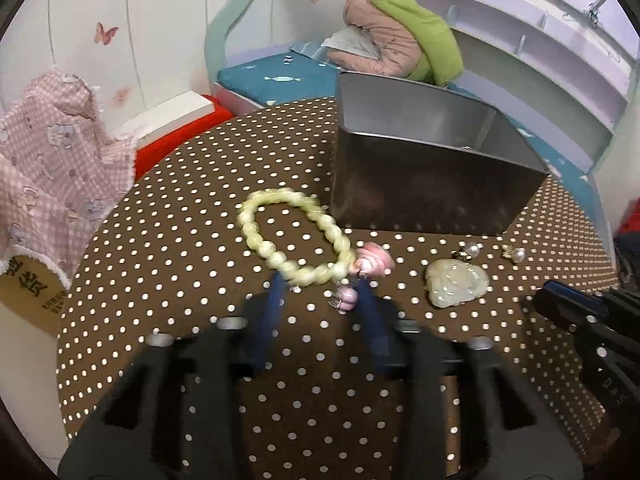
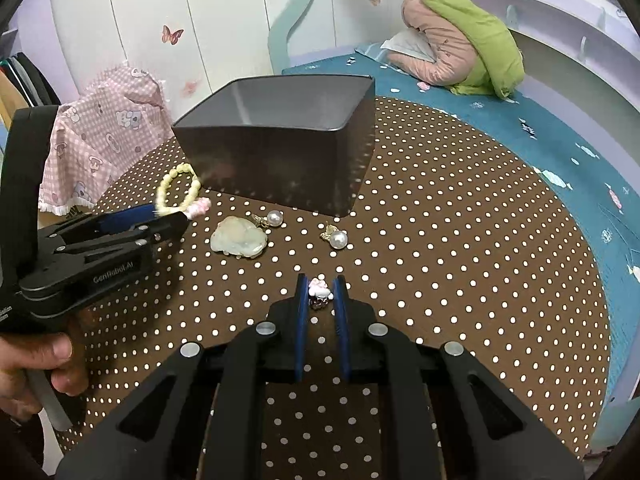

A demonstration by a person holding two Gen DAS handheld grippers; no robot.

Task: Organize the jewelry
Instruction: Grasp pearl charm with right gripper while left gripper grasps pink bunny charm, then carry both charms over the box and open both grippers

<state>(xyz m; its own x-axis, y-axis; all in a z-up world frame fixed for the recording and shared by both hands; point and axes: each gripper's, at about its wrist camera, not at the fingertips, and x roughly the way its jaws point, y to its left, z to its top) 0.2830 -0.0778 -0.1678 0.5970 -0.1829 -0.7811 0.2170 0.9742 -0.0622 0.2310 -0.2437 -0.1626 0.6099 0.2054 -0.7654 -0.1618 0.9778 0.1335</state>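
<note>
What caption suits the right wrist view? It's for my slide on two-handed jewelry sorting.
Right gripper pinches a small pink charm while the left gripper works the bead bracelet beside the dark tin.

A child's bedroom at home.

A bed [image 2: 460, 120] with a teal sheet printed with small candy shapes runs along the far side, with a pink quilted jacket [image 2: 436, 56] and a green cover [image 2: 480, 40] heaped at its head. Pastel wardrobe doors [image 2: 160, 20] carry pink butterfly stickers, and a curved lilac shelf unit [image 1: 540, 40] lines the wall above the bed. A pink checked cartoon-print cloth [image 1: 48, 152] drapes a cardboard box, and a round table [image 2: 480, 260] in a brown polka-dot cover stands just beside the bed.
</note>
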